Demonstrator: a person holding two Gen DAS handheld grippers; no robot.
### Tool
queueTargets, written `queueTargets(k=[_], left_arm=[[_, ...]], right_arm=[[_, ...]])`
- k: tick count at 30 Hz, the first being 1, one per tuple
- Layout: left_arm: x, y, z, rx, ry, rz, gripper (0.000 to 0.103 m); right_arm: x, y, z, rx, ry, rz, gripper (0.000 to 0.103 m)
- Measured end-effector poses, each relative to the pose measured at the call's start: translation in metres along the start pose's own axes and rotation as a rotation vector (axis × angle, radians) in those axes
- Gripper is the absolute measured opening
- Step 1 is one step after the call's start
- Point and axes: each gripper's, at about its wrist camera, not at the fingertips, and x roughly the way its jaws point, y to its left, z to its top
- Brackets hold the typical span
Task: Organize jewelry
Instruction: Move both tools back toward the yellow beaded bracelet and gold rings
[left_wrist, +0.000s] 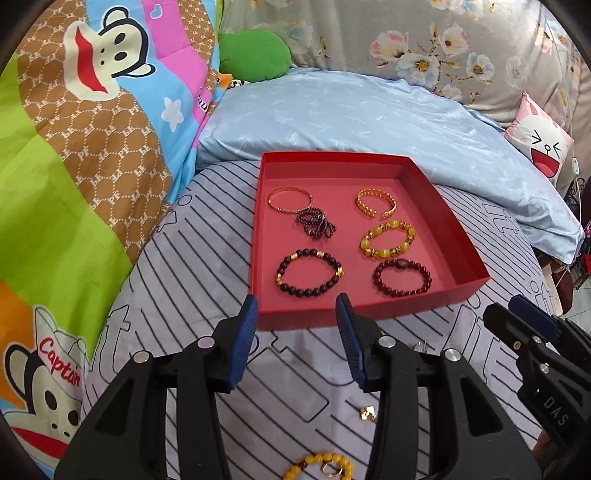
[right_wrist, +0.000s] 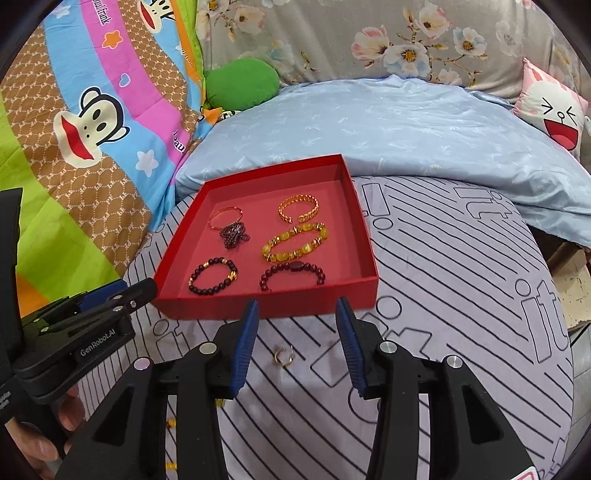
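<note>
Jewelry outside the box, at the frame bottom: one yellow bead bracelet, one small gold piece, one gold ring between my right gripper's spread fingers. My left gripper is spread too, holding nothing. Mid-frame, the red box holds six bracelets: two dark beaded, one yellow, two gold, one dark strand.
</note>
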Motion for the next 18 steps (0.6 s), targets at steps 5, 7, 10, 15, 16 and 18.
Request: queueTargets(k=[5, 7, 10, 15, 16, 18], left_arm=[[-0.011, 0.011, -0.025, -0.008, 0.019, -0.003, 0.042], [-0.013, 0.015, -0.036, -0.008, 0.032, -0.001, 0.042], [-0.014, 0.020, -0.057, -0.004, 0.060, 0.001, 0.042], [-0.015, 0.022, -0.094, 0.010, 0.114, -0.005, 0.042], [-0.015, 0.022, -0.099, 0.014, 0.122, -0.006, 0.042], [-0.015, 0.021, -0.110, 0.020, 0.136, -0.009, 0.042]], right_arm=[[-0.015, -0.004, -0.020, -0.004, 0.005, -0.006, 0.043], [-0.019, -0.005, -0.027, -0.006, 0.008, -0.010, 0.043], [-0.025, -0.009, -0.040, -0.006, 0.017, -0.015, 0.043], [-0.028, -0.012, -0.062, 0.001, 0.049, -0.022, 0.043], [-0.028, -0.013, -0.066, 0.004, 0.056, -0.022, 0.043], [-0.029, -0.015, -0.072, 0.010, 0.065, -0.026, 0.043]])
